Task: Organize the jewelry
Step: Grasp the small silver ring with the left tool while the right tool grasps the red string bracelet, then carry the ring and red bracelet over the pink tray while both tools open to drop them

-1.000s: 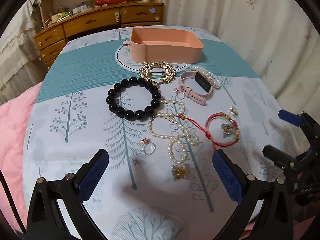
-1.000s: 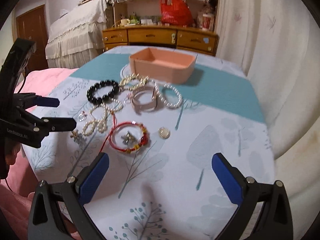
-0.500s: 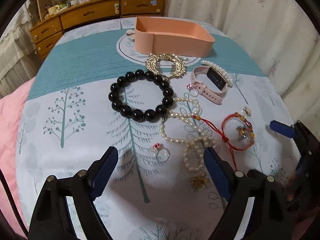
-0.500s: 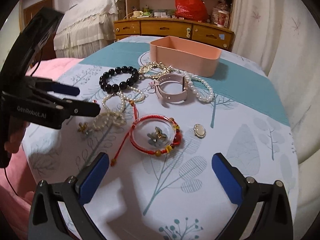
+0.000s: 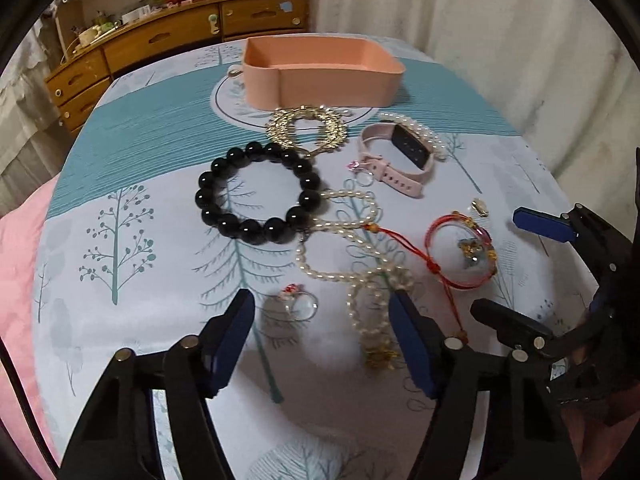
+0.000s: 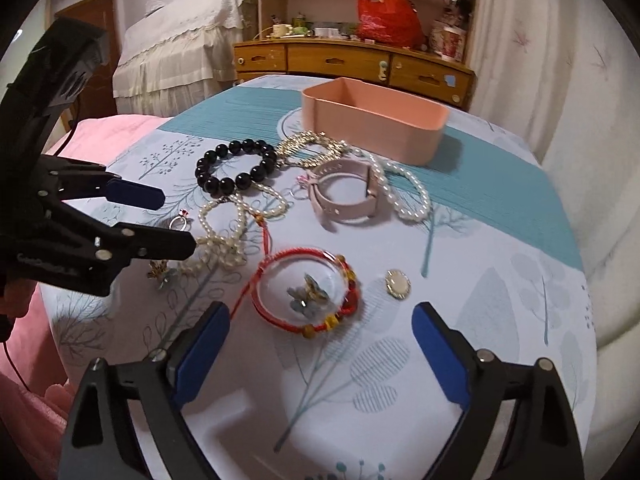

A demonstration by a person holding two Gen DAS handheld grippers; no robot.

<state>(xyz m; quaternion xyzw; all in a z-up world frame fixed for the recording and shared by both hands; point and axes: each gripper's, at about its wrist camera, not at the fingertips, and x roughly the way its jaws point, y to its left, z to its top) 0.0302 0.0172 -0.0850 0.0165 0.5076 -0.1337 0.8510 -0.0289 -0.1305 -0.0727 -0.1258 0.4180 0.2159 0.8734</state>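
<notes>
I have the left gripper [image 5: 322, 322] spread wide over a small ring [image 5: 301, 304] and the right gripper [image 6: 320, 330] spread just short of the red cord bracelet [image 6: 307, 290]. Beyond that bracelet lie the pearl strand [image 5: 352, 256], black bead bracelet [image 5: 258, 192] and pink watch [image 6: 344, 196]; the pink tray [image 6: 372, 128] sits farthest back.

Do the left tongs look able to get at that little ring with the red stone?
Probably yes: the left tongs are open, and the ring lies between their tips, apart from the pearls, nothing covering it.
</notes>
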